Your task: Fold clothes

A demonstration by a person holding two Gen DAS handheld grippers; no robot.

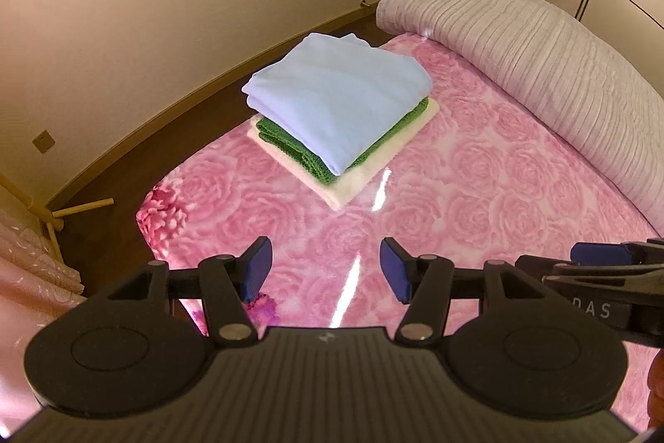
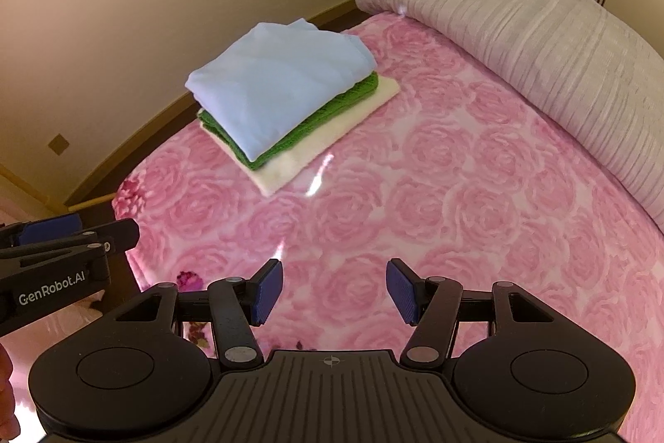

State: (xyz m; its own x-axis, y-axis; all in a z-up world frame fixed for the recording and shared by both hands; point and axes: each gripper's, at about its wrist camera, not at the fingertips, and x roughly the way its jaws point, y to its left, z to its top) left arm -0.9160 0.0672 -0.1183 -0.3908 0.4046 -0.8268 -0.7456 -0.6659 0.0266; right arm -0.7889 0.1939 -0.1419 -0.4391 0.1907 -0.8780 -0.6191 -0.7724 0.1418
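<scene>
A stack of folded clothes lies on the pink rose-patterned bed (image 1: 477,169) (image 2: 456,173): a light blue garment (image 1: 336,98) (image 2: 274,81) on top, a green knit (image 1: 290,148) (image 2: 332,108) under it, a cream piece (image 1: 361,179) (image 2: 290,165) at the bottom. My left gripper (image 1: 325,268) hovers open over bare bedding, well short of the stack, nothing between its blue pads. My right gripper (image 2: 334,291) is likewise open and empty, near the front of the bed. Each gripper shows at the edge of the other's view.
A grey ribbed quilt (image 1: 539,40) (image 2: 518,28) is rolled along the far right side of the bed. The bed's left edge drops to a dark floor by the cream wall (image 1: 124,7). A wooden rack foot (image 1: 79,210) stands at the left.
</scene>
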